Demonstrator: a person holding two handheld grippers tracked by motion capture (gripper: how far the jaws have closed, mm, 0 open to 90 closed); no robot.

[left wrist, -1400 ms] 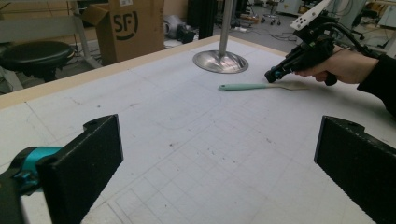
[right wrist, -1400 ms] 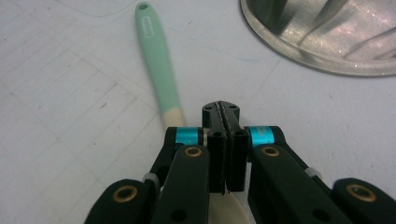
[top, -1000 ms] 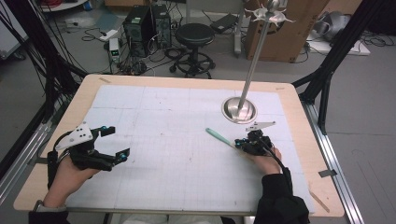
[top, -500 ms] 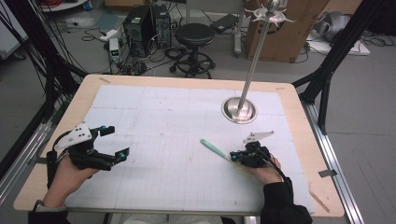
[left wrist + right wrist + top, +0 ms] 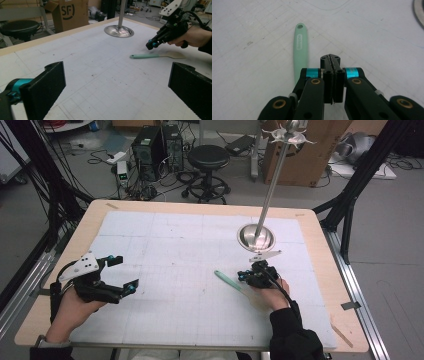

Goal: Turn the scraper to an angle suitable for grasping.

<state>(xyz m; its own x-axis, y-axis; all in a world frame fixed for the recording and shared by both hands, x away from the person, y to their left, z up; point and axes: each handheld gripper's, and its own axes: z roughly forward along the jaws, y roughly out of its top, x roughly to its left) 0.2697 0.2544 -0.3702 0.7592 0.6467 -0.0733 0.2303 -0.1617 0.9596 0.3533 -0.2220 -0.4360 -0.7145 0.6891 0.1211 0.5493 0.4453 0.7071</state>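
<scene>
Right hand-held black gripper (image 5: 243, 276), jaws pressed flat together with nothing between them, hovering just over the white gridded table mat (image 5: 175, 255). Just beside those closed jaws, a mint-green-handled spatula with a pale wooden blade (image 5: 235, 283), lying flat on the mat and not pinched; in the right gripper view its green handle (image 5: 300, 50) running alongside the closed tips, hang-hole end farthest from the camera. From the left gripper view, same spatula (image 5: 156, 55) stretched out under the right gripper (image 5: 152, 45), close beneath yet apart from it. Beyond the spatula, near it, round polished metal base of a tall steel pole stand (image 5: 256, 236), upright on the mat. Well apart from the spatula, across the mat, left black gripper with a grey three-cornered plate (image 5: 120, 275), jaws spread wide and empty, held low over the mat edge by the person's hand. Past the table's far edge, well away from the spatula, a black round stool (image 5: 208, 157) and a brown cardboard box (image 5: 305, 162) on the floor.
</scene>
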